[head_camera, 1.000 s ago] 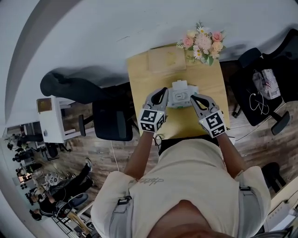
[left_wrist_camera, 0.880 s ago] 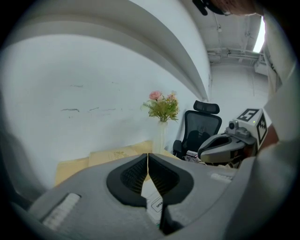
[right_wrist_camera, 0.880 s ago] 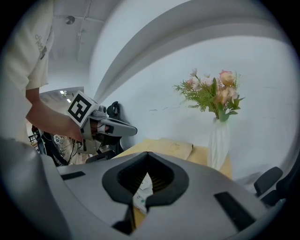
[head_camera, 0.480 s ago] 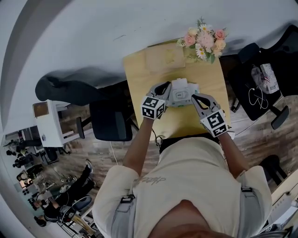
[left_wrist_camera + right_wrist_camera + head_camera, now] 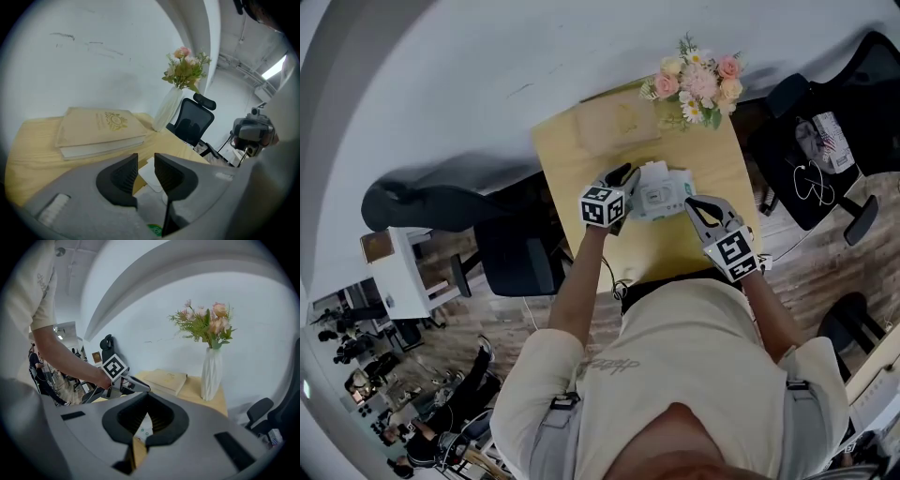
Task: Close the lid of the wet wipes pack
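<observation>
Head view: a soft white wipes pack point(image 5: 661, 192) with a rigid rectangular lid lies flat mid-way along a pale wooden tabletop point(image 5: 666, 251), its long axis running left to right. The left gripper point(image 5: 623, 174) reaches to the pack's left end and the right gripper point(image 5: 691, 202) to its right end, both forearms stretched forward. A tan book point(image 5: 614, 127) and flowers point(image 5: 694, 80) sit behind.

Left gripper view: the ribbed dark jaws stand a narrow gap apart, grasping nothing. A flat white part of the pack shows beyond them.

Right gripper view: the curved jaws meet at their tips, clenched. The dotted pack shows through the hollow below.
</observation>
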The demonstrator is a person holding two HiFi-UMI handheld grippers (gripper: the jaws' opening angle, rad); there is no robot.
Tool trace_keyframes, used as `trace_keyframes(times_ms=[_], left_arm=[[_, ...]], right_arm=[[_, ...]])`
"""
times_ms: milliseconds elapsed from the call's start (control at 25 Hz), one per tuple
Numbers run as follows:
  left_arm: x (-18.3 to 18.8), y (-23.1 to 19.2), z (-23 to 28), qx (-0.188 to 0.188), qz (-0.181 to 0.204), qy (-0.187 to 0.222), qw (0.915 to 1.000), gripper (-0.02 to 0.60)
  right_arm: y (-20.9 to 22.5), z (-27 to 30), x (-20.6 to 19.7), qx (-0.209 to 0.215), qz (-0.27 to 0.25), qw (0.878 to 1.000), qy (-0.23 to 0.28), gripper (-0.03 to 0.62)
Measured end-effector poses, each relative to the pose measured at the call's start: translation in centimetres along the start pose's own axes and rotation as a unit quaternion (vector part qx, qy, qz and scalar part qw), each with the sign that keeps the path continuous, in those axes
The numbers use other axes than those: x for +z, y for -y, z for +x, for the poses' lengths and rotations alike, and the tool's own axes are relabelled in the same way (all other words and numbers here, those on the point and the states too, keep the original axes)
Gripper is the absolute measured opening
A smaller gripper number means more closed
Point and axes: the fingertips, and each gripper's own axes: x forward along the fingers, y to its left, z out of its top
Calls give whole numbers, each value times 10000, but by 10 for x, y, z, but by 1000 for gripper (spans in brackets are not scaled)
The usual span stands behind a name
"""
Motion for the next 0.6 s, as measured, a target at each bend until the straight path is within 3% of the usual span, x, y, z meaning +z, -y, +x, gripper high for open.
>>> trace_keyframes(times_ms=[280,400,600], left_arm=[[-25,-6,26,-223,-220,-605,9977,98],[-27,-6,30,-347,-308,-680,9966,98],[-22,-3,26,-355,-137,-617,9974,86]], right_arm=[[8,-1,-2,-35,52,10000,-18,2],[10,-1,-2,-24,71,10000,-9,2],[10,-2,-6,18,106,9999,-23,2]])
